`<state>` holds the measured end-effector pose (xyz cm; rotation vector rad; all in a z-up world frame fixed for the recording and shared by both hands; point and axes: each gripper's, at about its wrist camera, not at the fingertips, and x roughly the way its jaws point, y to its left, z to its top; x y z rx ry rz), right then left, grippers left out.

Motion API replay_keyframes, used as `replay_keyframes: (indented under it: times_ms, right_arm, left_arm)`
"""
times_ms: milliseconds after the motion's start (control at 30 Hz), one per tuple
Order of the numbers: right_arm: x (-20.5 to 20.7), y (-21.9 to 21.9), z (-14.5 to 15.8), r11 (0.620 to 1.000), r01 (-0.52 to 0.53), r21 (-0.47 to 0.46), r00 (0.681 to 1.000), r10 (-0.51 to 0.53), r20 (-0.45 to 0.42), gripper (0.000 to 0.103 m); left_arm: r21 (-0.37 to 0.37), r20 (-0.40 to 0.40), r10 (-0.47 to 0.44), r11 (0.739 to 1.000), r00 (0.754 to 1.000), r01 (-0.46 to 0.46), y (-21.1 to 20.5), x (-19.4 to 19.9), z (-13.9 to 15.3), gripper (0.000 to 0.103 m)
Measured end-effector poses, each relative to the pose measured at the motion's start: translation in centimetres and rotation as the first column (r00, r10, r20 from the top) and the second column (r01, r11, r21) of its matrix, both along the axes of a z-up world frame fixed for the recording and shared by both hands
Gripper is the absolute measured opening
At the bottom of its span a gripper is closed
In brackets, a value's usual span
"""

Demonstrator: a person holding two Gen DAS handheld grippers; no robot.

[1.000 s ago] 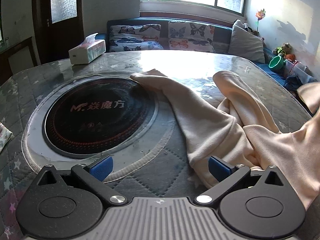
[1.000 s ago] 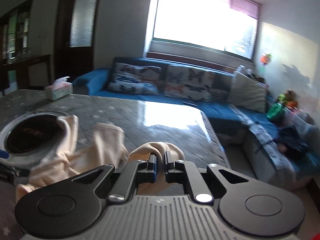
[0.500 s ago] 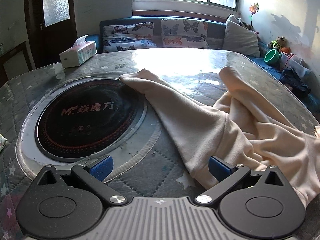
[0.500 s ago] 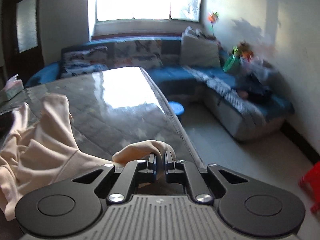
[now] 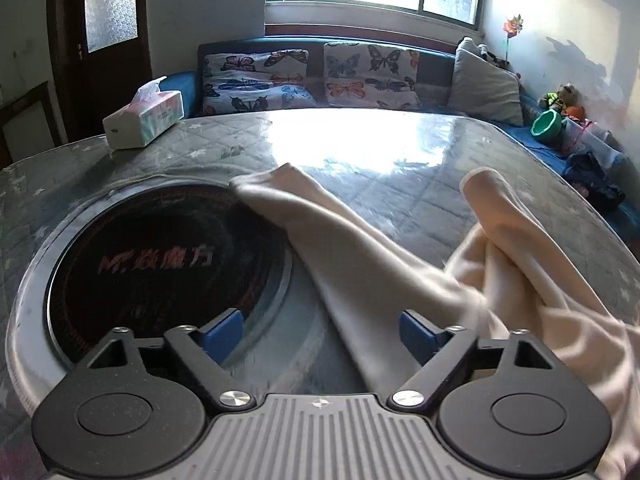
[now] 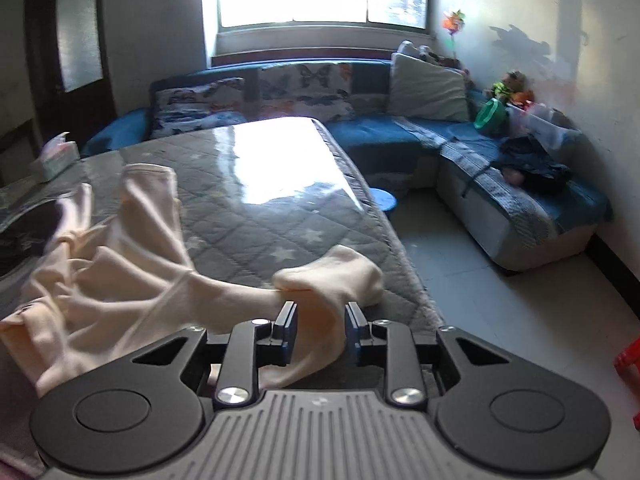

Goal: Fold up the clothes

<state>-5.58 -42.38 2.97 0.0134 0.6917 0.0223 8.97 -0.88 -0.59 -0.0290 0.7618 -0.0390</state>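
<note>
A pale peach garment (image 5: 380, 264) lies crumpled on the quilted grey table (image 5: 360, 152), one sleeve stretched toward a round black hotplate (image 5: 160, 264). My left gripper (image 5: 320, 332) hovers low over that sleeve. Its jaws are closing, the blue pads (image 5: 222, 332) still stand wide apart, and the cloth lies between them ungripped. In the right wrist view the garment (image 6: 120, 280) trails left from a cuff (image 6: 340, 272) near the table's right edge. My right gripper (image 6: 320, 330) is opening, with the cuff loose between its parted pads.
A tissue box (image 5: 144, 120) stands at the table's far left corner. A blue sofa (image 6: 400, 136) with butterfly cushions wraps the back and right walls. The table's right edge (image 6: 400, 240) drops to a tiled floor with a blue round object (image 6: 384, 200) and a red stool (image 6: 628, 360).
The left gripper slid rightward so the sleeve now lies between its narrowing fingers. The right gripper swung right and sank to the table edge, and its shut jaws parted off the cuff.
</note>
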Motion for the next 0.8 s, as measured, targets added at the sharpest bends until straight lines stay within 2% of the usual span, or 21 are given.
replay_keyframes:
  times_ms: [100, 267, 533, 700, 767, 800]
  right_arm:
    - [0.0, 0.7, 0.4, 0.999, -0.034, 0.019, 0.999, 0.034, 0.009, 0.031]
    - [0.6, 2.0, 0.4, 0.995, -0.091, 0.039, 0.996, 0.09, 0.013, 0.031]
    - [1.9, 4.1, -0.7, 0.984, -0.165, 0.066, 0.986, 0.166, -0.008, 0.034]
    - [2.3, 4.8, -1.2, 0.979, -0.188, 0.077, 0.982, 0.19, -0.02, 0.035]
    - [2.3, 4.9, -1.4, 0.978, -0.193, 0.08, 0.98, 0.195, -0.023, 0.035]
    - [2.3, 4.9, -1.4, 0.977, -0.196, 0.082, 0.98, 0.199, -0.024, 0.036]
  left_arm:
    - [-0.005, 0.008, 0.006, 1.0, 1.0, -0.006, 0.2, 1.9, -0.1, 0.077]
    - [-0.025, 0.028, 0.039, 0.999, 0.999, -0.038, 0.7, 4.6, -0.1, 0.078]
    - [-0.078, 0.007, 0.095, 0.993, 0.995, -0.094, 1.7, 7.6, -0.9, 0.079]
    - [-0.059, 0.001, 0.081, 0.995, 0.997, -0.081, 0.9, 8.7, -1.4, 0.076]
    - [-0.069, -0.002, 0.071, 0.995, 0.997, -0.071, 0.7, 8.9, -1.5, 0.064]
    - [-0.065, 0.003, 0.074, 0.995, 0.997, -0.074, 0.6, 8.9, -1.5, 0.062]
